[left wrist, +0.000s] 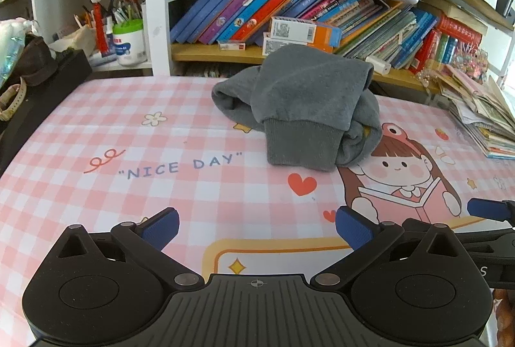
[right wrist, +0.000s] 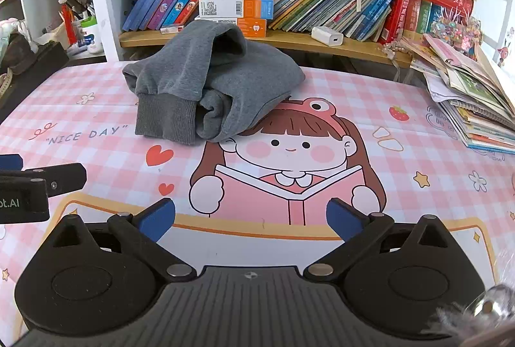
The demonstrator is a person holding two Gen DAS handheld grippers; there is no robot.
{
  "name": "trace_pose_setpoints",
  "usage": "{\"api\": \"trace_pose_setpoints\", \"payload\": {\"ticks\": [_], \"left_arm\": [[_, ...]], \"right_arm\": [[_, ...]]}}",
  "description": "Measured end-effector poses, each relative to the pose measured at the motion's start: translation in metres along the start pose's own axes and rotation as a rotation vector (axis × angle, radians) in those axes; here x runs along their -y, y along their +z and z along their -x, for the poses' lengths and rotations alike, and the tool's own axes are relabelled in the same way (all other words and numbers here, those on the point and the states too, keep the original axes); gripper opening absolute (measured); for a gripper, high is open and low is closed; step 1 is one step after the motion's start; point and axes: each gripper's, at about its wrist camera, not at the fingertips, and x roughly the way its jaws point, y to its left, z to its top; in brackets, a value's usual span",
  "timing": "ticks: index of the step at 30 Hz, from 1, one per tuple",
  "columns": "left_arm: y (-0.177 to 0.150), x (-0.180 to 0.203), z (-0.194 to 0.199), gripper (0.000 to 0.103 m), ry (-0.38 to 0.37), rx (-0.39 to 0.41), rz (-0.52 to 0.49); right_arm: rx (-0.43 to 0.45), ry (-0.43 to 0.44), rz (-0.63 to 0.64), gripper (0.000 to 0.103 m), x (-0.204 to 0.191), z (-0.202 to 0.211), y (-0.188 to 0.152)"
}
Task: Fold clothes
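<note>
A grey sweatshirt [left wrist: 302, 102] lies bunched in a heap toward the back of the table, a ribbed cuff hanging toward me. It also shows in the right wrist view [right wrist: 206, 83], left of centre. My left gripper [left wrist: 257, 228] is open and empty, low over the pink checked tablecloth [left wrist: 128, 134], well in front of the garment. My right gripper [right wrist: 250, 218] is open and empty, over the printed cartoon girl [right wrist: 289, 160]. Each gripper shows at the edge of the other's view: the right one [left wrist: 489, 212], the left one [right wrist: 42, 179].
A bookshelf [right wrist: 257, 38] full of leaning books stands right behind the table. A messy stack of books and papers [right wrist: 473, 96] sits at the right edge. A dark bag and a pen cup [left wrist: 125, 38] stand at the left.
</note>
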Motion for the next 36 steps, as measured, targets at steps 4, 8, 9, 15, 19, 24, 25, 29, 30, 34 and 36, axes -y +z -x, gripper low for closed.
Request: {"api": "trace_pose_setpoints", "payload": {"ticks": [4, 8, 9, 15, 19, 24, 25, 29, 30, 34, 36], "left_arm": [[0.0023, 0.0001, 0.0007, 0.103, 0.006, 0.0, 0.004], [0.0021, -0.0005, -0.0005, 0.103, 0.004, 0.0, 0.004], [0.0016, -0.0013, 0.0001, 0.103, 0.003, 0.001, 0.004], [0.0025, -0.0017, 0.0024, 0.103, -0.004, -0.004, 0.006], [0.0035, -0.0014, 0.0015, 0.103, -0.006, -0.011, 0.005], [0.0042, -0.0012, 0.0008, 0.103, -0.007, -0.015, 0.007], [0.0046, -0.0012, 0.0007, 0.103, -0.007, -0.015, 0.007], [0.0057, -0.0017, 0.0005, 0.103, -0.005, -0.019, 0.007], [0.0062, -0.0021, 0.0004, 0.103, -0.005, -0.022, 0.008], [0.0069, -0.0014, 0.0002, 0.103, -0.007, -0.027, 0.006], [0.0072, -0.0013, -0.0001, 0.103, -0.009, -0.029, 0.005]], "right_arm": [[0.003, 0.0, -0.001, 0.102, 0.0004, 0.0004, 0.0007], [0.003, 0.001, 0.0, 0.102, 0.0003, 0.0002, 0.0008], [0.003, 0.001, 0.0, 0.102, 0.0002, -0.0003, 0.0005], [0.001, 0.002, 0.0, 0.102, 0.0011, -0.0001, -0.0002], [-0.002, 0.0, -0.002, 0.102, 0.0015, -0.0019, 0.0003], [-0.003, -0.001, -0.004, 0.102, 0.0013, -0.0024, 0.0006], [-0.004, -0.001, -0.004, 0.102, 0.0014, -0.0025, 0.0008], [-0.004, 0.0, -0.004, 0.102, 0.0016, -0.0027, 0.001], [-0.004, 0.0, -0.004, 0.102, 0.0016, -0.0028, 0.001], [-0.005, -0.001, -0.004, 0.102, 0.0016, -0.0032, 0.001], [-0.005, -0.001, -0.004, 0.102, 0.0019, -0.0036, 0.0008]]}}
